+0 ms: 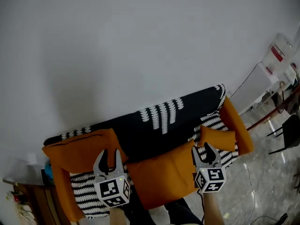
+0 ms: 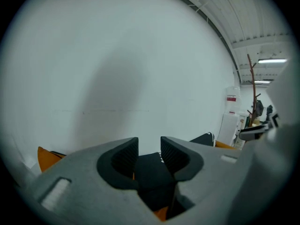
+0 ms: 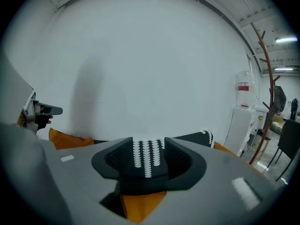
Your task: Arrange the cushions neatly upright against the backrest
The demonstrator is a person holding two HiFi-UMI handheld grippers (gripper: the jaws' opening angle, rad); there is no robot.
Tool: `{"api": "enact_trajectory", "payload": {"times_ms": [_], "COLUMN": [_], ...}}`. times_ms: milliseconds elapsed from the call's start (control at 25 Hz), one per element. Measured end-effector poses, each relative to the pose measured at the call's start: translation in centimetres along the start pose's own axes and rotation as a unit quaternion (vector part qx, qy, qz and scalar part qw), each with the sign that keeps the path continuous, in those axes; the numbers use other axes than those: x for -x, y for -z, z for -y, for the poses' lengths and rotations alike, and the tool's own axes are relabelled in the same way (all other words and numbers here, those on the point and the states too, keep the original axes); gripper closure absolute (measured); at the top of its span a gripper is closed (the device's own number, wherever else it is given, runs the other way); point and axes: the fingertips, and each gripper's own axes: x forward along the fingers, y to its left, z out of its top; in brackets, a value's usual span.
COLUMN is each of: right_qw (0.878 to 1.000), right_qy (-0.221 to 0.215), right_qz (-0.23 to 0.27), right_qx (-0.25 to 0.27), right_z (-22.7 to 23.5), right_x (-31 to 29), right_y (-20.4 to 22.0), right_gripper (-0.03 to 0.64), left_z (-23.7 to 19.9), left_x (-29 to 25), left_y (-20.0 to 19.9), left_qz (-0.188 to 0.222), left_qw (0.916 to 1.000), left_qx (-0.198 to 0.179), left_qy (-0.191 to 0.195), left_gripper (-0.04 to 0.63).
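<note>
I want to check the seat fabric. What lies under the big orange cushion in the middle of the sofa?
Black-and-white striped seat fabric shows on both sides of the big orange cushion. The part directly beneath is covered.

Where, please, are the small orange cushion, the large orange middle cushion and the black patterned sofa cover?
small orange cushion (image 1: 218,138), head view, its front face.
large orange middle cushion (image 1: 161,177), head view, its centre.
black patterned sofa cover (image 1: 140,139), head view, plain black part.

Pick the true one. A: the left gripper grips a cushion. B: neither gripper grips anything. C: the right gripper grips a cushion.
B: the left gripper and the right gripper both have jaws apart, with only the sofa's black cover seen beyond the gap.
</note>
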Motion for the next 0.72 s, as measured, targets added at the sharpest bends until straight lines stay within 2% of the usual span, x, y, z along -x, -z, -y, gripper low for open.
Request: {"api": "enact_trajectory", "payload": {"times_ms": [360, 720], "right_qw": [0.999, 0.991], "right_qy": [-0.019, -0.062], "right_qz": [-0.039, -0.115], "right_qx": [0.013, 0.015], "right_z": [8.7, 12.3], "right_x": [-4.9, -9.3], "right_y": [3.6, 10.6], "right_gripper": [0.396, 0.374], "left_z": [5.8, 7.9], "left_x": [-4.0, -5.4], "left_y": [3.8, 10.3], "left_qz": [-0.033, -0.108], "left_qw": [0.9990, 0.9918], "left_qx": [0.007, 0.012], "left_qy": [-0.029, -0.067], "left_gripper": [0.439, 0.439]}}
